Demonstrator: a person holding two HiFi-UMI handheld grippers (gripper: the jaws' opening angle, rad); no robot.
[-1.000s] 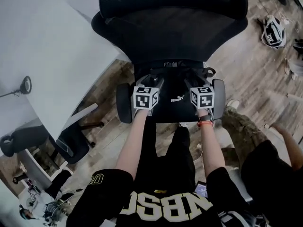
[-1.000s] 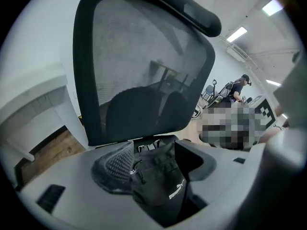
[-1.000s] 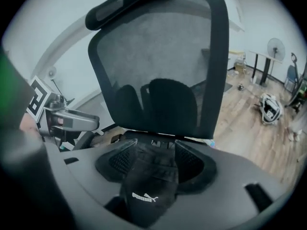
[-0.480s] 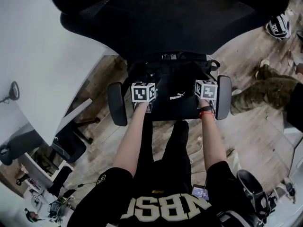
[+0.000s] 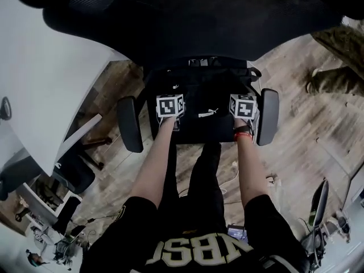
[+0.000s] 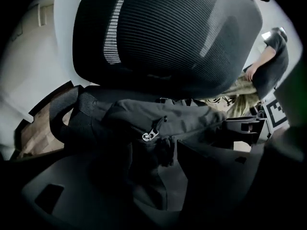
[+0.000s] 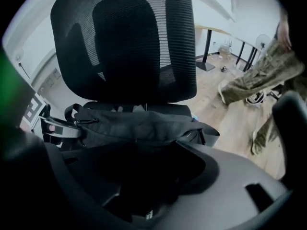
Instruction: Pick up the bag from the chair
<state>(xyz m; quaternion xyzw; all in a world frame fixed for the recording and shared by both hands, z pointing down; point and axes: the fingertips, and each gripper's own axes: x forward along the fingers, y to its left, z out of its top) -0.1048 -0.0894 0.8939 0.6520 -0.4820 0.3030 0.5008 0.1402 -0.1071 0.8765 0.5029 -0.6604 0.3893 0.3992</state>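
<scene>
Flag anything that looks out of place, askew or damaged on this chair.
Nothing looks spilled or damaged. The black bag lies slumped on the chair seat between the armrests, with one strap looping loose at its side. That is untidy, but not odd.

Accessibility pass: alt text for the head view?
A black bag lies on the seat of an office chair, a person's left gripper and right gripper at its near edge. Left jaws have just been opening, right closing; bag fabric lies between each pair, ungripped.
</scene>
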